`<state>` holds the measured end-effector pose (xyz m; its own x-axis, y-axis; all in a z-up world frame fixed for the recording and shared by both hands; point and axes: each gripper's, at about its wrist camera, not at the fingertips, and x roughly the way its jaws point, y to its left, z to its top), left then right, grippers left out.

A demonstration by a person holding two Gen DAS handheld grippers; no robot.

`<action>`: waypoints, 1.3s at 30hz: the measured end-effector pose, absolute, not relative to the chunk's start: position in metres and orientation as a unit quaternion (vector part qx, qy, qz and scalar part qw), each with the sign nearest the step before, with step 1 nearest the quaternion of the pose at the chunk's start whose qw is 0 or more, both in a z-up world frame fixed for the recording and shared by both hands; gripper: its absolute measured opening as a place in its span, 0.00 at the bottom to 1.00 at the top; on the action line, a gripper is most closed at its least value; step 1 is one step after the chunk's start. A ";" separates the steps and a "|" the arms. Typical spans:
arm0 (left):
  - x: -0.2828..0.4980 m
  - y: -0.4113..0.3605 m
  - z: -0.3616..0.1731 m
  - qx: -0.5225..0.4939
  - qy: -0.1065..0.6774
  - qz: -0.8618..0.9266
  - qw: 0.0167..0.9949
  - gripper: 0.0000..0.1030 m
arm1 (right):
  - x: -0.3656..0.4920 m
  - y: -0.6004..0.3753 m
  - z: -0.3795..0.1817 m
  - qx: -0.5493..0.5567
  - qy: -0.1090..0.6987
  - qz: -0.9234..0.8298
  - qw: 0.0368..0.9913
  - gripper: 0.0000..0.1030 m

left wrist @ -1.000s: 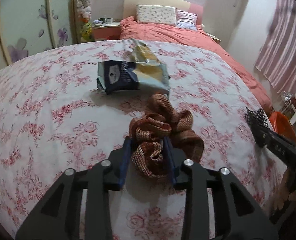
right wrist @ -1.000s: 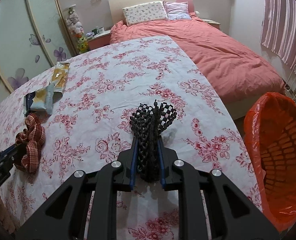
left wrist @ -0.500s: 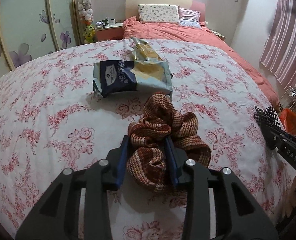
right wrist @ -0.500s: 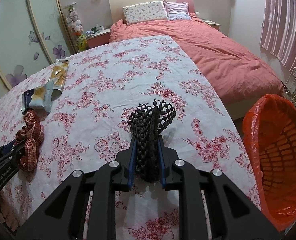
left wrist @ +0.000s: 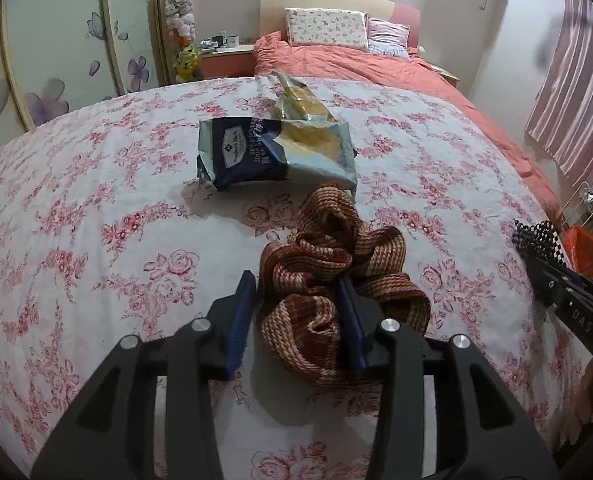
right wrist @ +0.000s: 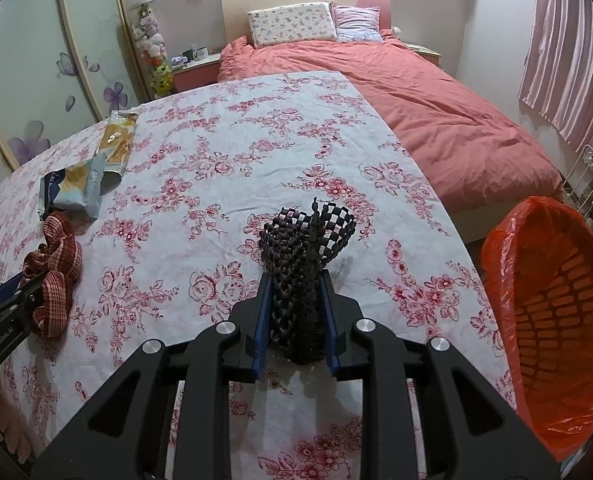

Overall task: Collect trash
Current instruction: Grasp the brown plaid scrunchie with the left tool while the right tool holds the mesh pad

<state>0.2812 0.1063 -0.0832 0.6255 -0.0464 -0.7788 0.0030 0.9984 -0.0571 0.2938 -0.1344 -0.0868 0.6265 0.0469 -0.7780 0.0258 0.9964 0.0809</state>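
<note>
Left gripper (left wrist: 296, 300): jaws, just opening, straddle the brown knitted cloth (left wrist: 336, 276), which lies on the floral bedspread (left wrist: 96, 208) near the blue snack bag (left wrist: 276, 152). Right gripper (right wrist: 296, 304): jaws, just opening, narrowly flank the black mesh sleeve (right wrist: 304, 256), beside the orange-lined bin (right wrist: 556, 308)

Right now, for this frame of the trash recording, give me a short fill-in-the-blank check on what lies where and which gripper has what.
1. The brown woven cloth lies between the fingers of the ____ gripper.
2. The black net piece sits between the fingers of the ____ gripper.
3. The bin beside the table is lined with an ____ bag.
4. The blue snack bag lies on the ____ tablecloth.

Missing words: left; right; orange; floral
</note>
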 end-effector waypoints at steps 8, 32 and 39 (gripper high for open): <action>0.281 0.109 -0.083 -0.035 0.431 -0.018 0.901 0.41 | 0.293 -0.135 -0.087 0.042 0.432 0.004 0.901 0.23; 0.281 0.109 -0.083 -0.037 0.431 -0.018 0.901 0.41 | 0.291 -0.136 -0.086 0.046 0.432 0.007 0.901 0.25; 0.280 0.109 -0.083 -0.035 0.430 -0.018 0.902 0.39 | 0.291 -0.136 -0.085 0.046 0.432 0.007 0.901 0.25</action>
